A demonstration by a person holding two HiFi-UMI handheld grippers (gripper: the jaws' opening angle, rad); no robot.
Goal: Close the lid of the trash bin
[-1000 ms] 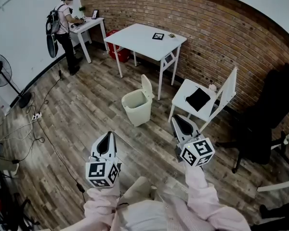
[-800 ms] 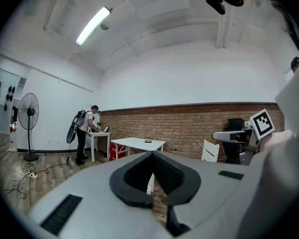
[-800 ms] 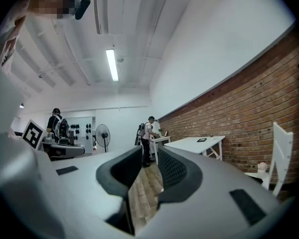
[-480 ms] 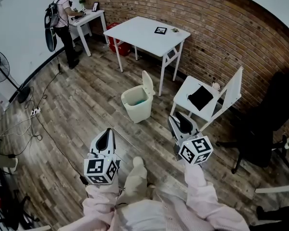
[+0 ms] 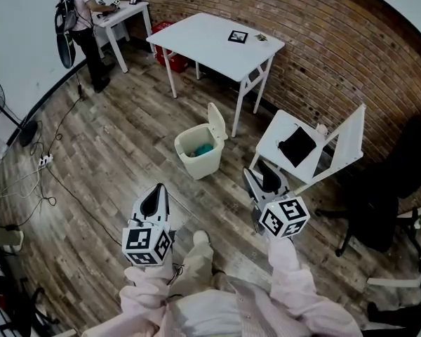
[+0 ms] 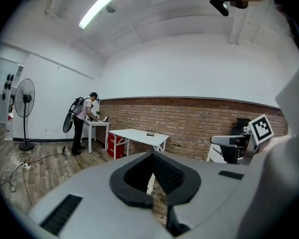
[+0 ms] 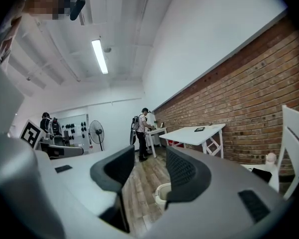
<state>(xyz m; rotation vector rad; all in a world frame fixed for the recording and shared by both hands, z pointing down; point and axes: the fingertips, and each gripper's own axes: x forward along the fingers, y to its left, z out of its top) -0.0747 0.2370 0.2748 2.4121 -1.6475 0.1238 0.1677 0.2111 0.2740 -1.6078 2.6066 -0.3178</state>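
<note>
The trash bin [image 5: 198,153] has come nearer, ahead between the shut left hand-held gripper [image 5: 154,201] and the right hand-held gripper [image 5: 264,180] — its jaws just opened wide, empty — so this looks like approach: the bin's upright lid [image 5: 216,120] needs tipping down.

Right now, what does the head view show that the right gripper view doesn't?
Head view only: the trash bin seen from above, its lid standing up and something teal inside.
Right gripper view only: a ceiling light, a second person at far left, and the right gripper close up. Its jaws are apart, have just been opening, and have nothing between them.
Both: the bin's rim, the white table, the person at the small desk and the brick wall.
</note>
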